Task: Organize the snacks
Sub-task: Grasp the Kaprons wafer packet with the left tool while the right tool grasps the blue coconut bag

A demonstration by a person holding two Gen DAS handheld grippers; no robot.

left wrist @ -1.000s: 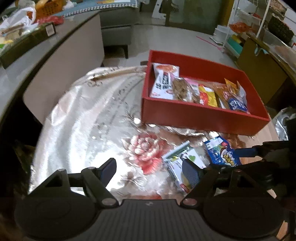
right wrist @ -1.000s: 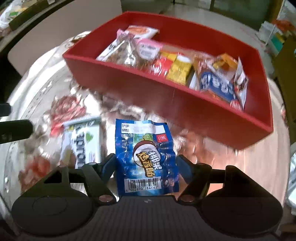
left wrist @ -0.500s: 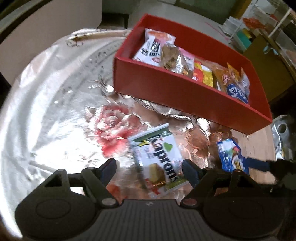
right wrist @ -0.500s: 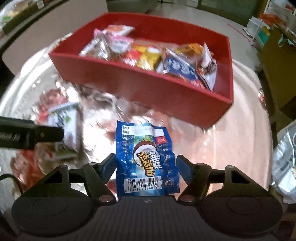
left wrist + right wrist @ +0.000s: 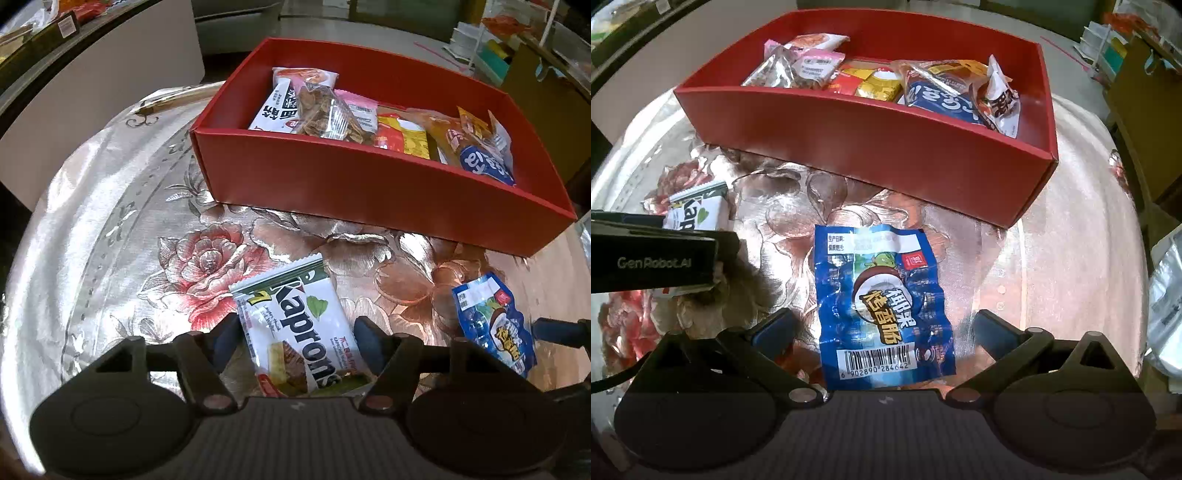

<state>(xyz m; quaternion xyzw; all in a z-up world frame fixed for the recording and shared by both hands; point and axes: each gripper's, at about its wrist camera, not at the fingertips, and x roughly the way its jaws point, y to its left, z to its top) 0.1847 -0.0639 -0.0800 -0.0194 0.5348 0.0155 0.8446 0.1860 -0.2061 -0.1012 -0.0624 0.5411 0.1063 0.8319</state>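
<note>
A red box [image 5: 369, 184] holding several snack packs stands on the flowered tablecloth; it also shows in the right wrist view [image 5: 871, 140]. A white and green Kaprons pack [image 5: 299, 328] lies flat between the open fingers of my left gripper [image 5: 295, 338]. A blue snack pack [image 5: 882, 310] lies flat between the open fingers of my right gripper [image 5: 886, 328]; it also shows at the right of the left wrist view [image 5: 495, 325]. The left gripper's body [image 5: 653, 262] shows at the left of the right wrist view, partly hiding the Kaprons pack [image 5: 698, 214].
The round table has a shiny silver and pink cloth [image 5: 110, 229]. A silver bag [image 5: 1167, 295] lies at the right edge. A pale bench [image 5: 92, 85] and a dark counter stand to the left, shelves and a cardboard box [image 5: 539, 70] to the far right.
My left gripper has moved right and forward so its open fingers now straddle the Kaprons pack. My right gripper has opened wider around the blue pack and shifted right.
</note>
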